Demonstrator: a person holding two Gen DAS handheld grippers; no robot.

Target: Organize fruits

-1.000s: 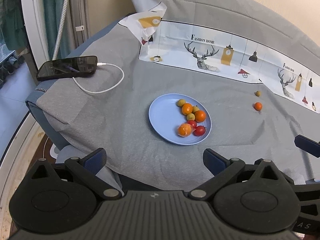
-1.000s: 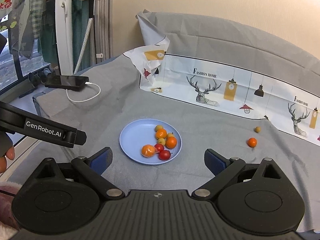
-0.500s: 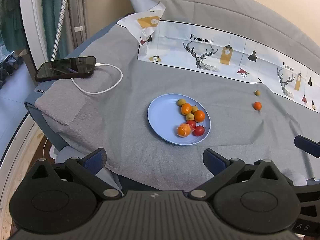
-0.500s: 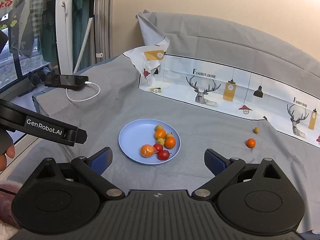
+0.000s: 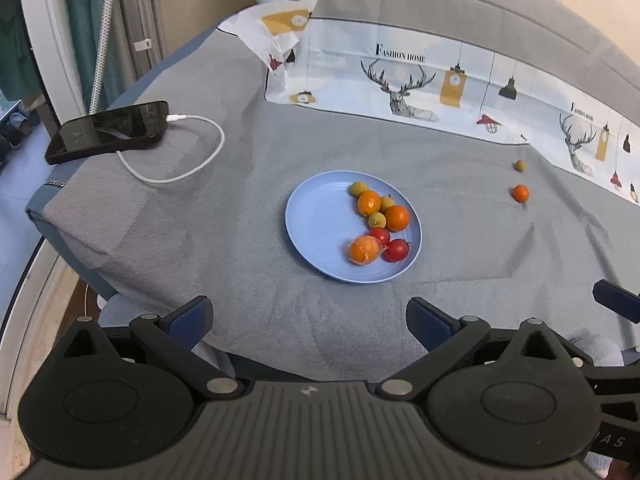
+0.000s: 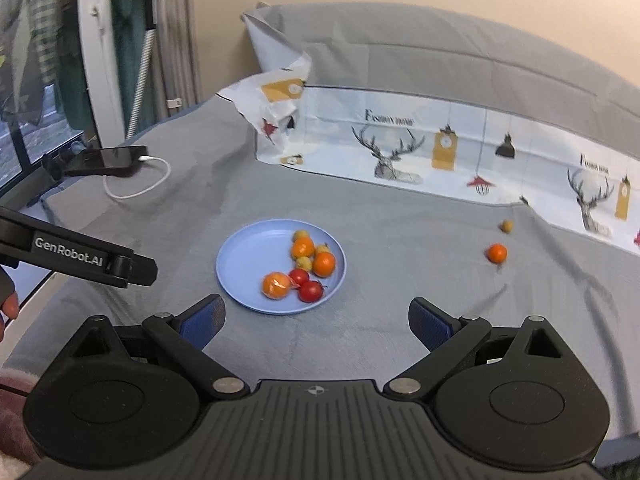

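A light blue plate [image 5: 320,220] [image 6: 248,264] lies on the grey bedspread and holds several small fruits: oranges, red ones and yellow-green ones. Off the plate to the right lie a small orange [image 5: 520,193] [image 6: 497,253] and, just behind it, a small yellow-green fruit [image 5: 519,165] [image 6: 507,226]. My left gripper [image 5: 308,318] is open and empty, short of the plate's near rim. My right gripper [image 6: 314,320] is open and empty too, its fingers near the plate's front edge. In the right wrist view the left gripper's body [image 6: 84,258] shows at the left.
A black phone [image 5: 108,130] [image 6: 106,158] on a white charging cable [image 5: 180,168] lies at the bed's left edge. A deer-print cloth [image 5: 420,80] covers the back. The bed drops off at the left and front; a fingertip [image 6: 10,304] shows at far left.
Both views have shifted slightly; the right wrist view is blurred now and the fruits sit a little left and lower in it. Both grippers stay open and nothing was taken hold of.
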